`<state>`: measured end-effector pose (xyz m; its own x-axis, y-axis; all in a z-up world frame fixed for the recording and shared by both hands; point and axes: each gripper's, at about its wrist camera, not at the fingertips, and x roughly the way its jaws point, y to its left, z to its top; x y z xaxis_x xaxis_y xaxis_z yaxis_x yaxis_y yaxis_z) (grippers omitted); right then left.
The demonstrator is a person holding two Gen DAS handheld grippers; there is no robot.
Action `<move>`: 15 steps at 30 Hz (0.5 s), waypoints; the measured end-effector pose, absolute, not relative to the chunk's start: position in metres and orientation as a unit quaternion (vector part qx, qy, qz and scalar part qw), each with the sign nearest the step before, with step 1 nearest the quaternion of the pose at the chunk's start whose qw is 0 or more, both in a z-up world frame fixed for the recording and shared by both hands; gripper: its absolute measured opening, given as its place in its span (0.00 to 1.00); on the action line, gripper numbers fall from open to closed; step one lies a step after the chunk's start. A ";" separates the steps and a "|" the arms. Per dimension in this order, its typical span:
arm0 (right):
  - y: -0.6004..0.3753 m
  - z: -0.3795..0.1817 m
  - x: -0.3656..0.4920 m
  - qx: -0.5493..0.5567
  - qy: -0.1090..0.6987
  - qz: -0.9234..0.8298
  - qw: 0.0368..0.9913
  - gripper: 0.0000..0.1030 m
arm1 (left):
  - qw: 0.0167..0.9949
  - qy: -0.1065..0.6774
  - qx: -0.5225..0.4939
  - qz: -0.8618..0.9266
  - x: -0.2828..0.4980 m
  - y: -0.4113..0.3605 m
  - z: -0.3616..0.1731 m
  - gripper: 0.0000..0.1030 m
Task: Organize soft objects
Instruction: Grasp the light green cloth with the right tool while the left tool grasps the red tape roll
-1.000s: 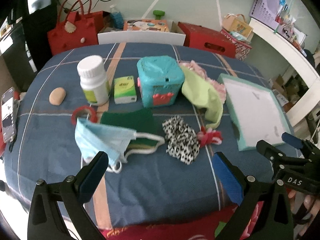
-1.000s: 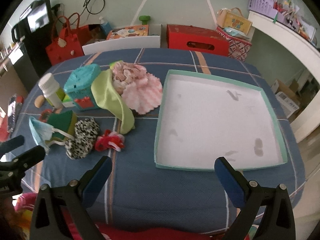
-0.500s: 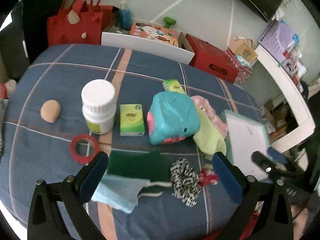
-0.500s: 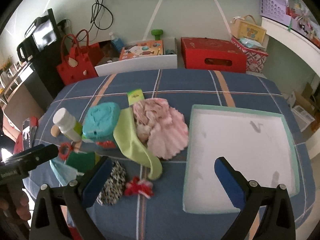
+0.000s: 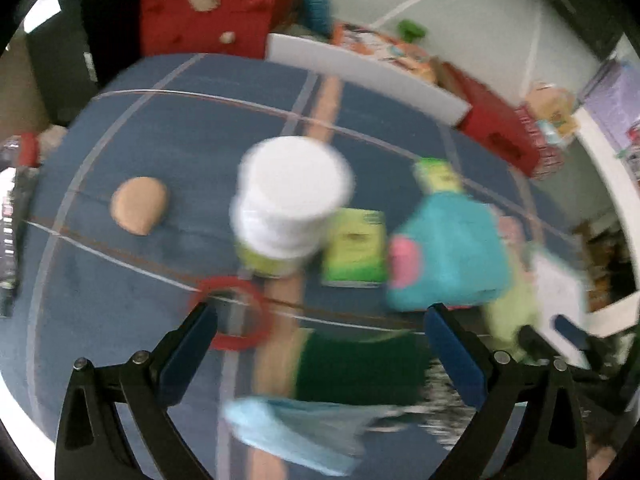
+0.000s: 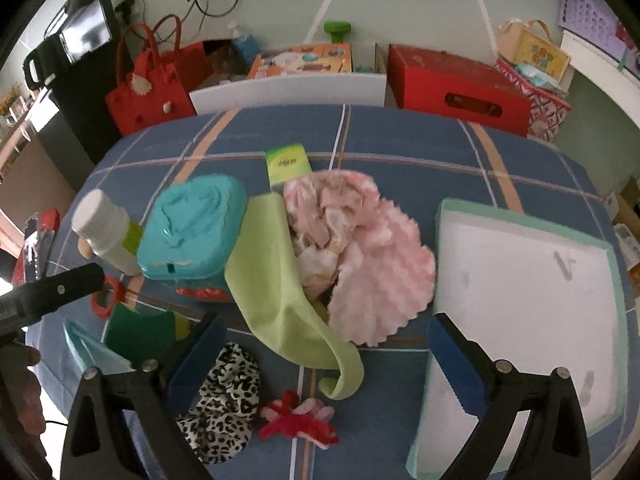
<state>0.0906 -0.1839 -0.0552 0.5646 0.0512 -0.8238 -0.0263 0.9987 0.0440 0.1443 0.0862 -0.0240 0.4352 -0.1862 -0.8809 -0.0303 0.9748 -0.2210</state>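
Observation:
Soft things lie on the blue plaid table. A pink frilly cloth (image 6: 360,252) and a lime green cloth (image 6: 280,292) sit mid-table. A leopard-print scrunchie (image 6: 224,400) and a red yarn tie (image 6: 296,420) lie near the front. A blue face mask (image 5: 296,432) lies over a dark green sponge (image 5: 360,364). A shallow white tray with a teal rim (image 6: 612,264) lies at the right. My right gripper (image 6: 320,364) is open and empty above the lime cloth's end. My left gripper (image 5: 320,348) is open and empty above the sponge; its view is blurred.
A white pill bottle (image 5: 288,204), a green tissue pack (image 5: 356,252), a teal toy box (image 6: 192,232), a red ring (image 5: 232,312) and a tan pebble (image 5: 138,204) stand on the left half. Red bags and boxes (image 6: 460,84) line the wall behind.
Both grippers have moved forward and lower over the table. The left one now hangs close over the sponge and mask. The right one has closed in on the cloth pile.

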 end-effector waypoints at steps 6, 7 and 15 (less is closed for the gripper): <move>-0.170 -0.066 0.090 -0.011 0.474 0.036 0.880 0.88 | 0.822 0.546 -0.158 -0.027 0.149 0.122 -0.050 0.98; -0.168 -0.066 0.090 -0.012 0.475 0.038 0.879 0.86 | 0.821 0.548 -0.162 -0.026 0.149 0.124 -0.053 0.94; -0.168 -0.070 0.089 -0.002 0.482 0.046 0.875 0.57 | 0.810 0.564 -0.159 -0.022 0.157 0.120 -0.069 0.86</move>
